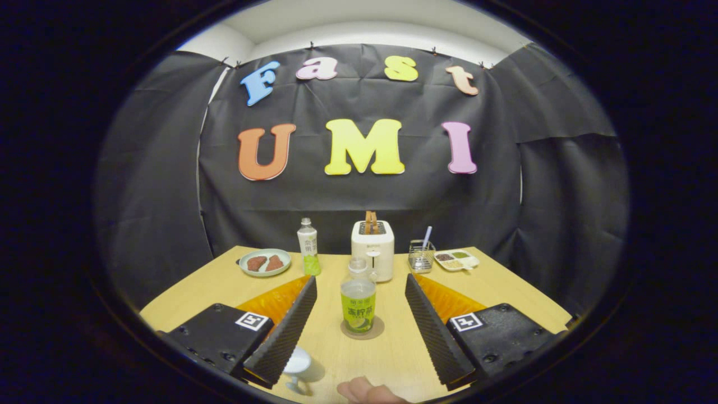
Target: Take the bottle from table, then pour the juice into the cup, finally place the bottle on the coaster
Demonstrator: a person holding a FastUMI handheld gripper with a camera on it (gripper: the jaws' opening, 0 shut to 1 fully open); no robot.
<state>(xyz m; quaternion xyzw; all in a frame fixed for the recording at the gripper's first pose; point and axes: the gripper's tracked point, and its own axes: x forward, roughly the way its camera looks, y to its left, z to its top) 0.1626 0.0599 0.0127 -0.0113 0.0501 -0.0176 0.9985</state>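
Now | gripper (360, 320) spread wide, empty | clear green-labelled bottle (358, 296) upright on coaster (362, 330)

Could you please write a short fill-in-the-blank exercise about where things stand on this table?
1. The green-labelled juice bottle stands on a round ___ between the fingers of the gripper.
2. The gripper's fingers are ___, not touching that bottle.
3. The white toaster holds ___ in its slot.
4. The pale green plate lies beside a tall ___.

Missing words: coaster; open; toast; bottle
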